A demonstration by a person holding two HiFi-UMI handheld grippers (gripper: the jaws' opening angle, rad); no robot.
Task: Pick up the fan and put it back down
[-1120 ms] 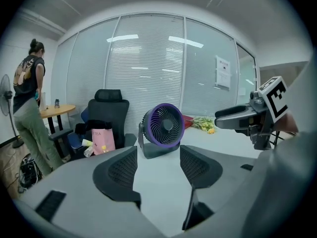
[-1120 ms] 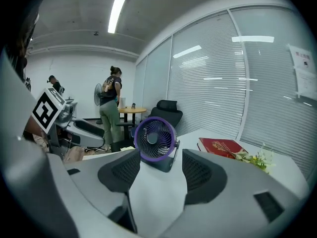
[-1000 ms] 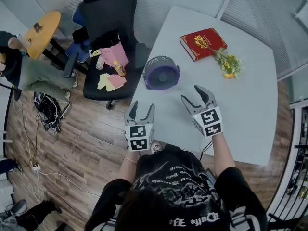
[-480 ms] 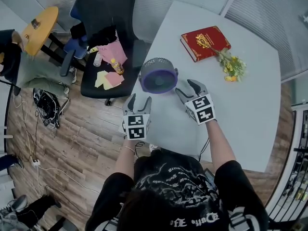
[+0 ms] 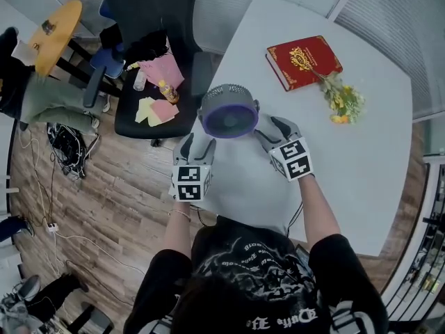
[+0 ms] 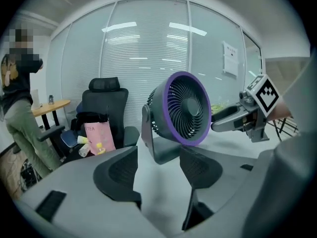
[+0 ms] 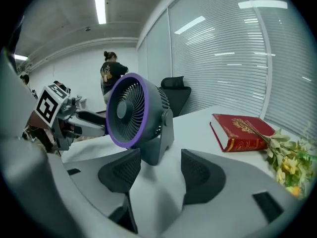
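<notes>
— Since the table (image 5: 361, 152) has its edge by the chair (image 5: 153, 5) so near the fan (image 5: 229, 113) standing on it, what could go wrong?
— An uneven squeeze might tip it or shove it off. The left gripper (image 5: 196, 143) has its jaws apart, empty; the right gripper (image 5: 274, 129) is opening, empty too. They flank the fan.
— And round about?
— Glass walls (image 6: 138, 48), wooden floor (image 5: 104, 207); the table looks smooth, pale, likely slippery.

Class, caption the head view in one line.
Beside the purple-rimmed fan on the table: left gripper open, right gripper opening, nothing between its jaws.
</notes>
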